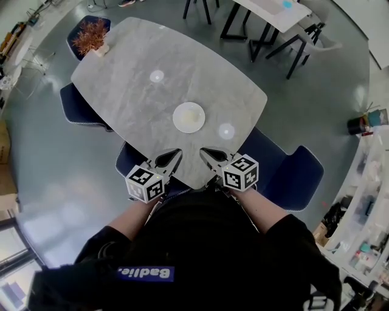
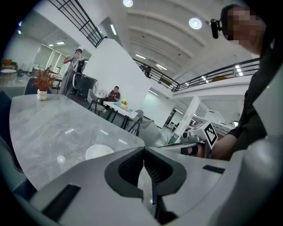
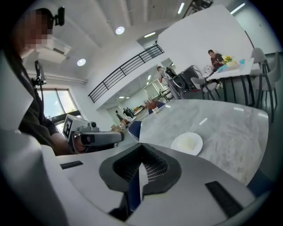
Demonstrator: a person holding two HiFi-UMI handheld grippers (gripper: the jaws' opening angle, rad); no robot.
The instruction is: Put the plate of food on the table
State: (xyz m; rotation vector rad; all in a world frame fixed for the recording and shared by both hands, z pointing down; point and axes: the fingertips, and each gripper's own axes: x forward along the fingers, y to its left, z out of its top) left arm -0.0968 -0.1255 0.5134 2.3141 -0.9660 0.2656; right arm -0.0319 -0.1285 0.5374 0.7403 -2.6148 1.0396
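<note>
The left gripper (image 2: 143,152) has its jaws closed, the ribbed pads pressed tip to tip, with nothing between them. The right gripper (image 3: 140,151) is the same: jaws together and empty. In the head view both grippers sit just below centre of the frame, side by side and a little apart. Their tips hang over the near edge of the table (image 1: 130,100) and point up the frame, and each marker cube is just behind the tips, at the person's forearms.

The plate (image 1: 189,117) lies flat on the table, just above the two grippers at centre frame and clear of both. A pale patch of food (image 1: 192,115) sits in its middle. In the left gripper view the plate shows at lower left, just beyond the jaws; in the right gripper view it is right of centre, past the jaw tips.

The table is a grey marbled top with rounded corners, running from centre frame to the upper left. At its far corner, upper left, stands a reddish plant (image 1: 91,37) in a small pot. A blue chair (image 1: 292,176) is at the table's edge, right of the grippers. A white table (image 1: 273,12) with dark legs stands at the top right.
</note>
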